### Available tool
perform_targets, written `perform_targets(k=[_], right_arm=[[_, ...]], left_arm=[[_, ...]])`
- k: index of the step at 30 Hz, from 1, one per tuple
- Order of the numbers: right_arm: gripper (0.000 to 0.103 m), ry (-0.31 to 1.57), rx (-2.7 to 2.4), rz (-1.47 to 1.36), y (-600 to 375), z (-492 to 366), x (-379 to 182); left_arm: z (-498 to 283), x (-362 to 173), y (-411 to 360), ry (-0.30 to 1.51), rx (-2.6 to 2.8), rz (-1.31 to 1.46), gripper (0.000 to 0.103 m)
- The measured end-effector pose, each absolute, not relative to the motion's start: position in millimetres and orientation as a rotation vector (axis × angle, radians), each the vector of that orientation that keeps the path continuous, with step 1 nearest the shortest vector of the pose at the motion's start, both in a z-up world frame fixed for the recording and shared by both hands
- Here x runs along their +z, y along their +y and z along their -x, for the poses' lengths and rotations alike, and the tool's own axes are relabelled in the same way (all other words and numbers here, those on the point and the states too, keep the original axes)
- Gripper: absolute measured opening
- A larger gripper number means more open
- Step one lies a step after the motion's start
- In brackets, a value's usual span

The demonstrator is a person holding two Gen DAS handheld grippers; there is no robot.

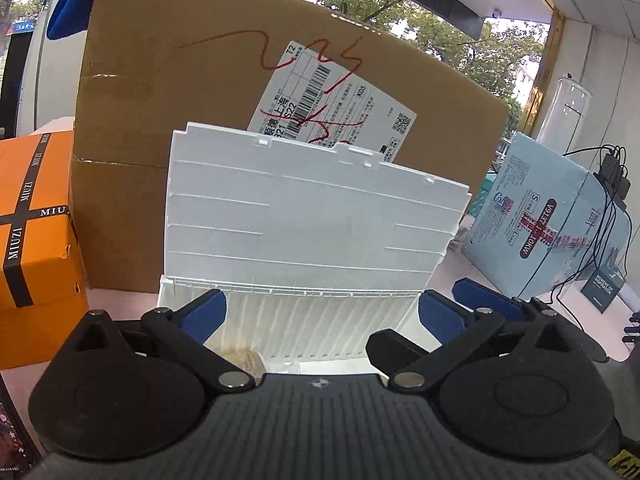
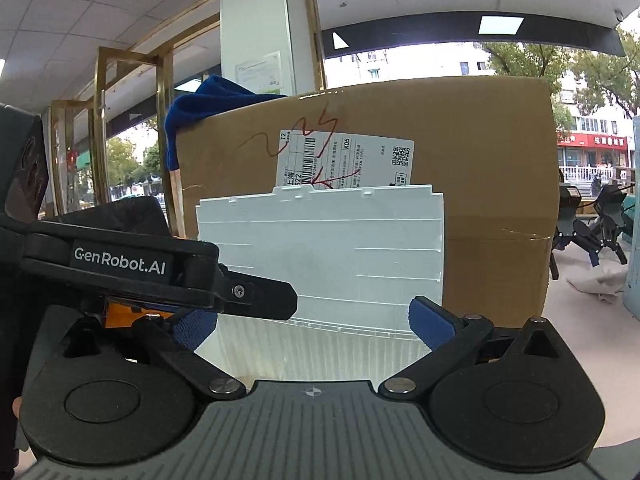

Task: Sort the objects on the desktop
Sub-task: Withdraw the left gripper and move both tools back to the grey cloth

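Observation:
A white plastic organiser box stands open on the pink desk. Its ribbed lid is upright against a cardboard carton, and its tray lies just in front of both grippers. My left gripper is open, its blue pads spread over the tray's two sides with nothing held. A beige tape roll sits low in the tray by the left finger. My right gripper is open too, spanning the tray. The left gripper's black housing crosses the right wrist view at the left.
A large cardboard carton with a shipping label and red scribbles stands behind the organiser, a blue cloth on top. An orange MIUZI box stands at the left, a light blue box at the right, with black cables beyond.

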State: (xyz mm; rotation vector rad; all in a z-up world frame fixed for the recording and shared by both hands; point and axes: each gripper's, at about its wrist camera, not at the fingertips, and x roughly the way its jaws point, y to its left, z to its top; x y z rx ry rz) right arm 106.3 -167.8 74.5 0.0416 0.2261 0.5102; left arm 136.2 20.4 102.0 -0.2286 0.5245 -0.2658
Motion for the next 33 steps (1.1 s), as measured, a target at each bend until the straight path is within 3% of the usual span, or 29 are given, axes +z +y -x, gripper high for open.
perform_targets(k=[5, 11, 21, 33], right_arm=[[0.103, 0.203, 0.442, 0.009, -161.9, -100.7, 65.1], [0.103, 0.176, 0.298, -0.094, -177.8, -85.6, 42.5], [0.103, -0.055, 0.077, 0.041, -216.1, -16.0, 22.0], [0.103, -0.026, -0.049, 0.042, -226.2, -9.3, 19.3]], left_arm=[[-134.2, 92.5, 9.6, 0.508, -0.259, 0.185, 0.103], [-109.0, 78.6, -20.9, 0.314, -0.198, 0.067, 0.103], [-54.7, 65.5, -63.6, 0.149, -0.378, 0.074, 0.103], [-14.7, 48.4, -85.2, 0.046, -0.419, 0.094, 0.103]])
